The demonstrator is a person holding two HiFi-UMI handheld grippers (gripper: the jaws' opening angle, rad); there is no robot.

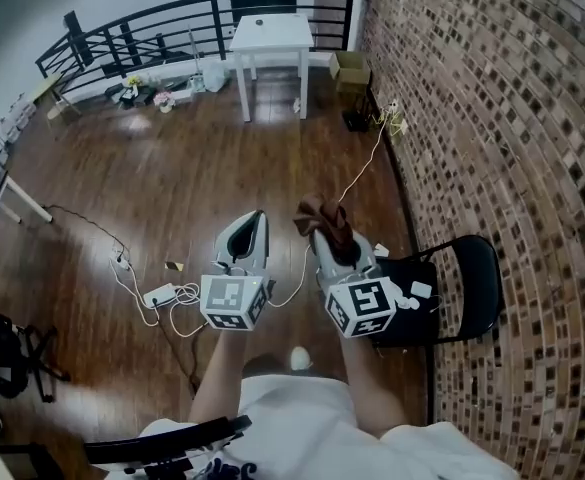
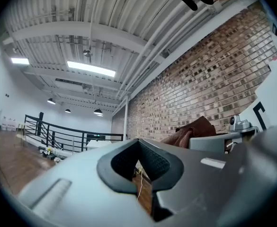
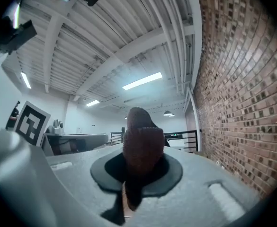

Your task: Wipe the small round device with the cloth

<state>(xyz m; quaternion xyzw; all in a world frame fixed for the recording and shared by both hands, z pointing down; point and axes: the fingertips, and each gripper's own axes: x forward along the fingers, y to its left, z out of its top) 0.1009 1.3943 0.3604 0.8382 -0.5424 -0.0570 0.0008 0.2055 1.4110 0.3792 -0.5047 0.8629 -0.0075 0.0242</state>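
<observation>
Status: the left hand-held gripper [image 2: 138, 142] is pressed together, with nothing held between the jaws. The right hand-held gripper [image 3: 142, 151] is pinched on the brown cloth [image 3: 140, 129]; a bunched end is seen sticking out past the tips. In the head view both are held level, side by side at centre frame, above the wooden floor [image 1: 172, 188]. The white tabletop [image 1: 272, 34] is seen at upper centre, well apart from both. A small dark item [image 1: 259, 22] is seen on it, too small to be identified. A black chair [image 1: 477, 268] is placed at lower right, near the brick wall [image 1: 512, 118].
</observation>
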